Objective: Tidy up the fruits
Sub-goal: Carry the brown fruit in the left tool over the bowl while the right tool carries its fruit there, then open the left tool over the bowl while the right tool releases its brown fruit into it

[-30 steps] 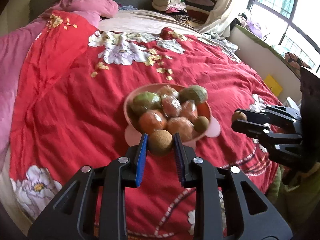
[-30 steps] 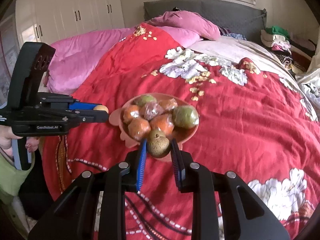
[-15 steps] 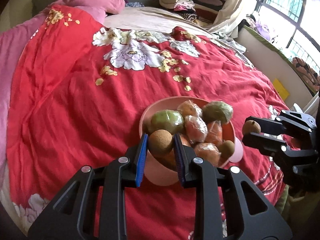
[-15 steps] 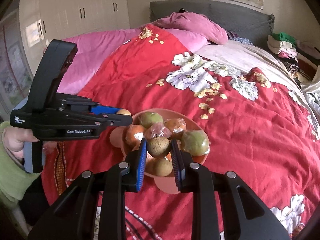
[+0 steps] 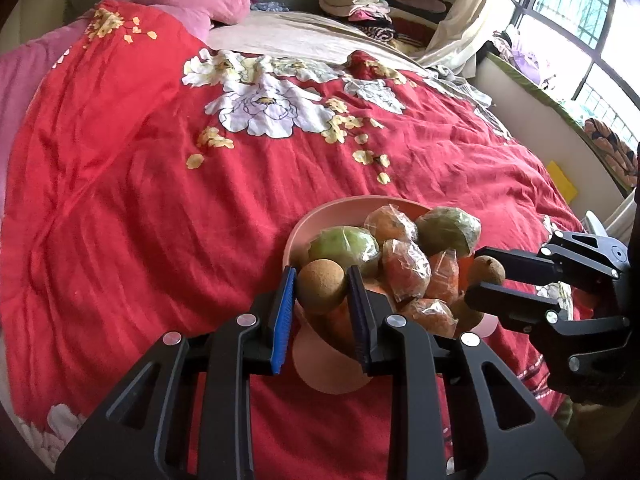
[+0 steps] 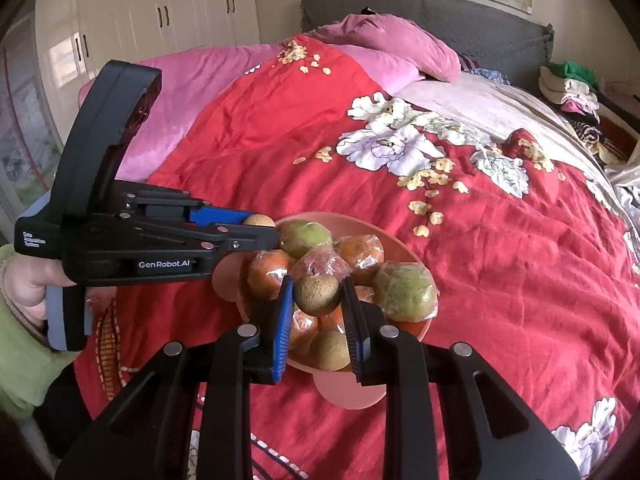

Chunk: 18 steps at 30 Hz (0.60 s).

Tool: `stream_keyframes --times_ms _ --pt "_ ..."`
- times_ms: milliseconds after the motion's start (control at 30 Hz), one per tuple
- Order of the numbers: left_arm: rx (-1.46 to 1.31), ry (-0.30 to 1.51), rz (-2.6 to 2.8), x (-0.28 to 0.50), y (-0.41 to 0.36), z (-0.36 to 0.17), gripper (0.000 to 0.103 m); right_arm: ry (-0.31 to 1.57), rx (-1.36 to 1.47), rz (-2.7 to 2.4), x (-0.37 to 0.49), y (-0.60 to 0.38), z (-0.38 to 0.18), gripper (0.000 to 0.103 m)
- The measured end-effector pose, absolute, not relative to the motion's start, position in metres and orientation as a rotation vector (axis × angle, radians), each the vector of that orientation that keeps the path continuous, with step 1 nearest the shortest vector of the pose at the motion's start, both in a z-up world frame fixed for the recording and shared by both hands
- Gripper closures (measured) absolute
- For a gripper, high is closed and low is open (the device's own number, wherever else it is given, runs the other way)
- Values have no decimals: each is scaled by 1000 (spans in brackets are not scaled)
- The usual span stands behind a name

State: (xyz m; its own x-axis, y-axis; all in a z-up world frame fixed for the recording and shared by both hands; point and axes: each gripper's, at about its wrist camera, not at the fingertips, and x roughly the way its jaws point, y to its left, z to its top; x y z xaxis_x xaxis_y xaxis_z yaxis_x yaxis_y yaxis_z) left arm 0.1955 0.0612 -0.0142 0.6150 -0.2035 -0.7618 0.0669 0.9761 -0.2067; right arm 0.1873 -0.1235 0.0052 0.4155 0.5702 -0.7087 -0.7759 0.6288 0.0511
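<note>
Both grippers have advanced over the pink bowl [image 5: 298,236].
Left gripper [image 5: 321,286] and right gripper [image 6: 317,294] each clamp one brown kiwi [image 5: 321,286], held above wrapped fruit.

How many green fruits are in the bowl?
2. One green fruit sits at the bowl's far left; the other at its right. More may hide under the pile.

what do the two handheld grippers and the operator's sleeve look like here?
Both are matte black plastic frames with silver screw heads and ribbed blue pads on the fingers. The left gripper carries white "GenRobot.AI" lettering on its side, small white text near the rear, a grey-blue grip and a tall curved black back piece. The right gripper looks the same build. No cables visible. The sleeve is light green.
</note>
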Motion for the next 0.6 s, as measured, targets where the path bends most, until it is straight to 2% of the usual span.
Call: stream_keyframes --times_ms 500,600 --pt "-165 896 -159 198 61 -15 85 783 -292 850 194 -119 -8 80" --pt "-166 896 -159 199 60 -15 85 788 -279 858 195 -120 -8 77"
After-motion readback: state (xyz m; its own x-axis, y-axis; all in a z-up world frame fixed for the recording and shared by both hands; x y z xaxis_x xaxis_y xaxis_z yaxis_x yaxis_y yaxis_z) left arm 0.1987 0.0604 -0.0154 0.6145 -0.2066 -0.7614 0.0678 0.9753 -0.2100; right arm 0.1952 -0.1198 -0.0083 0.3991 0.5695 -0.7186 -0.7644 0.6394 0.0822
